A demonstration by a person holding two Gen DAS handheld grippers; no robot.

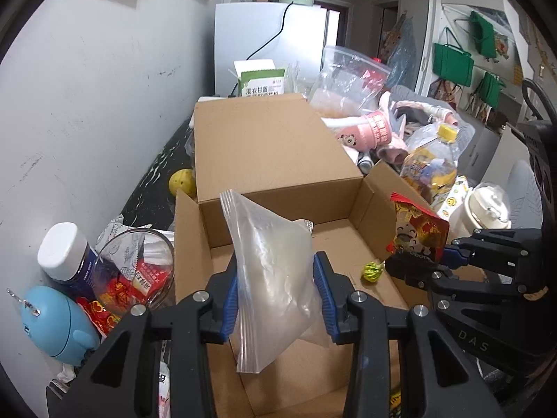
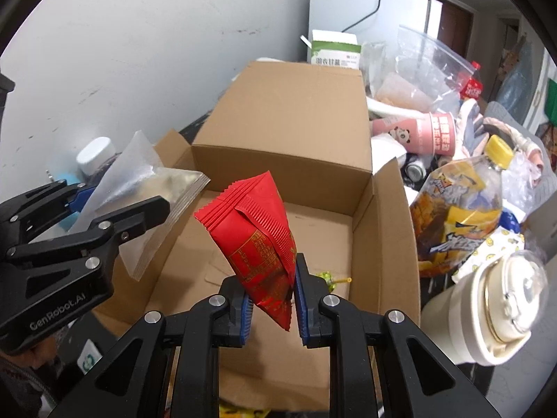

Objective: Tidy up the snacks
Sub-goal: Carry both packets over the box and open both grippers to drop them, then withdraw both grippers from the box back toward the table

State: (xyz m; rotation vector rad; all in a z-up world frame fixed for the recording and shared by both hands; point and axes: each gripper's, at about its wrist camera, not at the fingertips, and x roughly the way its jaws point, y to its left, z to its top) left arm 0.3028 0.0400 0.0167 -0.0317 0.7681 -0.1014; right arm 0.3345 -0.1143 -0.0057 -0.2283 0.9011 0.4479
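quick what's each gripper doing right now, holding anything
left gripper: jaws closed on a clear zip bag, held over the cardboard box.
right gripper: jaws closed on a red snack packet, over the same box.

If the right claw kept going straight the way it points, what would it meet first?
Probably the floor of the open cardboard box, near the small green wrapped candy; the red snack packet it holds leads, though depth is unclear.

Scuffed pale grey wall (image 1: 87,87), white fridge (image 1: 268,45) behind, perhaps a dark doorway (image 1: 336,5) beyond.
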